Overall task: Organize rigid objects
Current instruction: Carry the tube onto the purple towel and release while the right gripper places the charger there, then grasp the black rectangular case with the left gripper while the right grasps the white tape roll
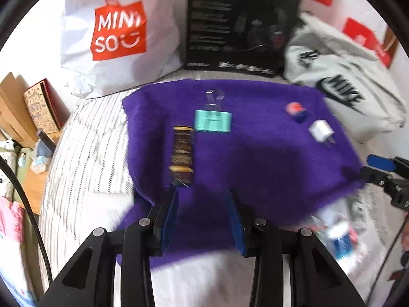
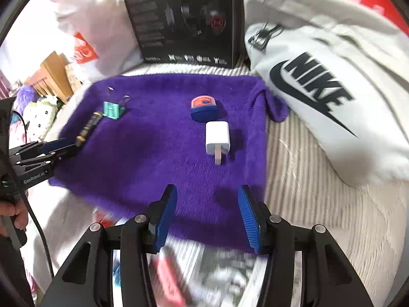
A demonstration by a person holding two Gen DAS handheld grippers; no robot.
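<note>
Both grippers up and wide open, nothing between the pads.

My left black two-finger gripper with blue pads point(image 1: 203, 217) hangs with its jaws spread and empty; from the right wrist camera I see it coming in from the left edge, fingers pointing right, and my bare hand point(image 2: 11, 213) wraps its handle. My right black gripper with ribbed blue pads point(image 2: 208, 216) is spread just as wide and empty, and its tip pokes into the left camera's right edge.
</note>
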